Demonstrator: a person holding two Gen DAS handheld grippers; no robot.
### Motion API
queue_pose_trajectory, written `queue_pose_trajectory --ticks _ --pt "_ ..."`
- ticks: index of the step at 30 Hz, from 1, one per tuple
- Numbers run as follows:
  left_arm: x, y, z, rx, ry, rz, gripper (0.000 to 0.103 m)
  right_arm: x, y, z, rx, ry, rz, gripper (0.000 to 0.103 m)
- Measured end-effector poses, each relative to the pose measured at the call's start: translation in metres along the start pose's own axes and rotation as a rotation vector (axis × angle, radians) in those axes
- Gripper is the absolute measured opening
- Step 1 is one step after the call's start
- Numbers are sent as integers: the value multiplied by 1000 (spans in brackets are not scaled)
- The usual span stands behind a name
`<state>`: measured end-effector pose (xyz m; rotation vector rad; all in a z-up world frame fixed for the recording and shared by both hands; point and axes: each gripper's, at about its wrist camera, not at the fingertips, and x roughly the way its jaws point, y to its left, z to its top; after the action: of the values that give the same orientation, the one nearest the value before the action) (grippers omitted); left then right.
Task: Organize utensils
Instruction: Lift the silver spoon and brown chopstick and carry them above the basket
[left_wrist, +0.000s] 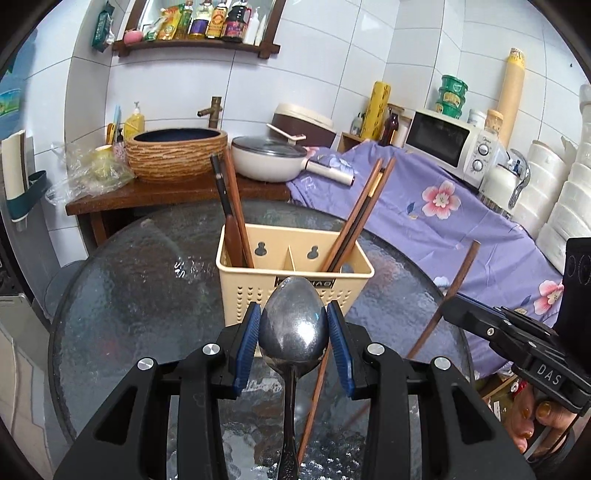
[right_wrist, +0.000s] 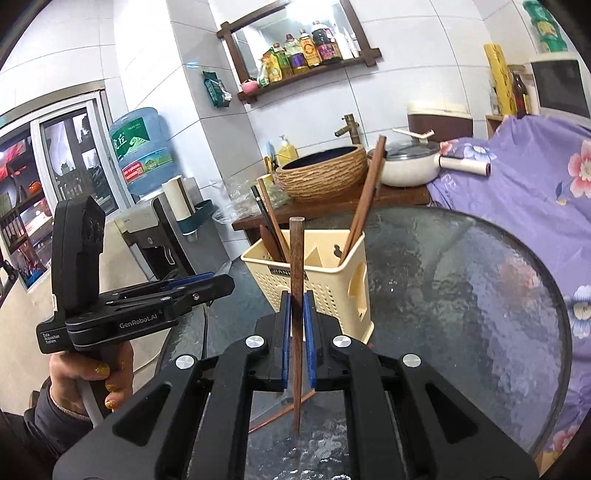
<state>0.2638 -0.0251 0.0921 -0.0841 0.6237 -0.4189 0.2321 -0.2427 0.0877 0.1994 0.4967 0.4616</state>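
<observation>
We grip a spoon (left_wrist: 293, 332) in our left gripper (left_wrist: 293, 345) | our right gripper (right_wrist: 296, 339) pinches a chopstick (right_wrist: 296, 266) upright | utensil basket (left_wrist: 295, 295) just ahead of both.

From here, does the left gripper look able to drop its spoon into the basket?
Probably yes. The left gripper holds the spoon just short of the basket, whose top is open; the chopsticks lean to the sides.

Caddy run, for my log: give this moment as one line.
left tool: shut on spoon | right tool: shut on chopstick | caddy: chopsticks in both halves | one chopstick on table
</observation>
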Motion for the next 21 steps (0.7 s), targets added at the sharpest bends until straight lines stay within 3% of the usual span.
queue_pose_trajectory --ticks 21 --pt "-1 9 4 -60 -52 -44 36 -3 9 11 -21 -10 -9 8"
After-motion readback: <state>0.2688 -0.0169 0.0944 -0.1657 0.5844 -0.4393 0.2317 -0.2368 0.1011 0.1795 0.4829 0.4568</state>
